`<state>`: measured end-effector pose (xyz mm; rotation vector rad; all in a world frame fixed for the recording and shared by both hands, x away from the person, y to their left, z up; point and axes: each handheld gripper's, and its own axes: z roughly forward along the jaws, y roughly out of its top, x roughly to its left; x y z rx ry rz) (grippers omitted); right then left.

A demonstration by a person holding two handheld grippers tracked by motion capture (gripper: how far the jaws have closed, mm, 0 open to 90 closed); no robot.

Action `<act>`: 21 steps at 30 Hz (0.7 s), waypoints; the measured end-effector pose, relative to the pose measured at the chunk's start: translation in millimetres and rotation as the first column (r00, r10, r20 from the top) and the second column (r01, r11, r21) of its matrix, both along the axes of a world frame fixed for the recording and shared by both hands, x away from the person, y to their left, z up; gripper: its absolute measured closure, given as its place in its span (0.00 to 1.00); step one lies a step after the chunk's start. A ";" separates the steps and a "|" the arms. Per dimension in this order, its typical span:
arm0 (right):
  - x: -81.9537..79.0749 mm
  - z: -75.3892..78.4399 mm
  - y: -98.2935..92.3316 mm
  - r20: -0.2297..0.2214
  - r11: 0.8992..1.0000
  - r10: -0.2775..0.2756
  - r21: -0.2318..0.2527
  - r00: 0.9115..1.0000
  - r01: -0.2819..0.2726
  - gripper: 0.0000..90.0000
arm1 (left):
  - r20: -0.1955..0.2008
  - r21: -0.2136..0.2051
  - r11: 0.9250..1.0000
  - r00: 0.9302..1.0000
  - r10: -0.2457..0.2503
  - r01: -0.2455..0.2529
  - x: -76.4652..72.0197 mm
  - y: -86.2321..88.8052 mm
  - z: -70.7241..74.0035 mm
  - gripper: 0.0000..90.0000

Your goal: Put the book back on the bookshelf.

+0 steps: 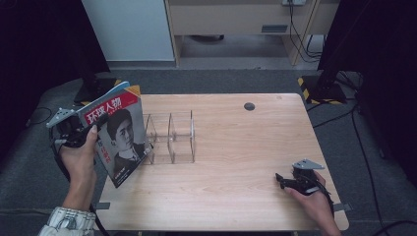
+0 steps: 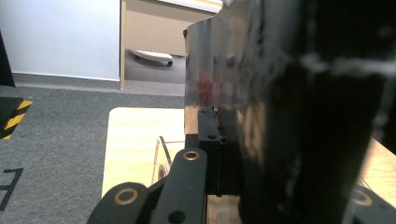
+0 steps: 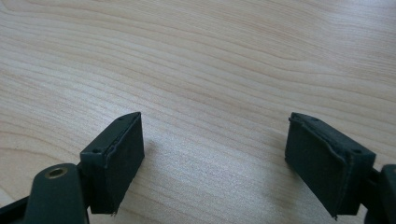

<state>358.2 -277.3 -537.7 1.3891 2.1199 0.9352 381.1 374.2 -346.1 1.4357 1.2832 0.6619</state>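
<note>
A magazine (image 1: 120, 135) with a red title band and a portrait on its cover stands tilted above the table's left edge. My left gripper (image 1: 93, 129) is shut on its left side, a hand wrapped around the gripper. In the left gripper view the glossy dark magazine (image 2: 280, 116) sits pressed against one of the fingers (image 2: 208, 140). My right gripper (image 1: 284, 180) rests low over the table's near right corner. Its jaws stand wide apart, and the right gripper (image 3: 215, 163) has only bare wood between them.
A clear plastic divider rack (image 1: 172, 137) with upright partitions stands on the wooden table (image 1: 236, 147) just right of the magazine. A round cable hole (image 1: 249, 106) lies near the far edge. Grey carpet and cables surround the table.
</note>
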 end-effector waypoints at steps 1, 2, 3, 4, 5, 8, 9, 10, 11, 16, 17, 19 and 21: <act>0.1 0.0 -0.1 0.001 1.000 0.001 -0.001 1.000 -0.001 0.22 | 0.001 -0.001 1.000 1.000 0.002 -0.002 0.3 -0.3 0.0 0.96; 0.1 0.0 -0.1 0.001 1.000 0.002 -0.001 1.000 -0.002 0.22 | 0.003 -0.003 1.000 1.000 0.004 -0.004 0.8 -0.7 -0.2 0.96; 0.1 0.0 -0.1 0.001 1.000 0.001 -0.001 1.000 -0.001 0.22 | 0.004 -0.004 1.000 1.000 0.006 -0.006 1.2 -0.9 -0.3 0.96; 0.1 0.0 -0.1 0.001 1.000 0.002 -0.001 1.000 -0.002 0.22 | 0.005 -0.004 1.000 1.000 0.007 -0.007 1.8 -1.1 -0.5 0.96; 0.1 0.0 0.0 0.002 1.000 0.000 -0.001 1.000 0.000 0.22 | 0.004 -0.003 1.000 1.000 0.007 -0.007 2.3 -1.2 -0.6 0.96; 0.1 0.0 0.0 0.002 1.000 0.000 -0.001 1.000 0.000 0.22 | 0.003 -0.010 1.000 1.000 0.013 -0.013 4.6 -1.4 -1.8 0.96; 0.0 0.0 0.0 0.002 1.000 -0.001 -0.001 1.000 0.001 0.22 | 0.005 -0.010 1.000 1.000 0.014 -0.014 5.0 -1.4 -2.0 0.96; 0.0 0.0 0.1 0.002 1.000 -0.001 -0.001 1.000 0.001 0.22 | 0.005 -0.014 1.000 1.000 0.016 -0.016 5.8 -1.3 -2.4 0.96; 0.1 0.0 0.0 0.002 1.000 -0.001 -0.001 1.000 0.001 0.22 | 0.003 -0.017 1.000 1.000 0.017 -0.017 6.5 -1.4 -2.7 0.96; 0.0 0.0 -0.1 0.000 1.000 0.002 -0.001 1.000 -0.002 0.22 | 0.005 -0.011 1.000 1.000 0.028 -0.028 9.0 -4.2 -3.1 0.96; 0.0 0.0 -0.1 0.000 1.000 0.002 -0.001 1.000 -0.002 0.22 | 0.005 0.001 0.999 0.999 0.033 -0.033 9.4 -5.6 -3.0 0.96; 0.1 0.0 0.0 0.002 1.000 0.000 -0.001 1.000 0.000 0.22 | 0.007 0.017 0.999 0.999 0.032 -0.032 10.1 -8.3 -3.1 0.96; 0.1 0.0 0.0 0.002 1.000 0.000 -0.001 1.000 0.000 0.22 | 0.009 0.028 0.999 0.999 0.033 -0.033 11.1 -11.4 -3.2 0.96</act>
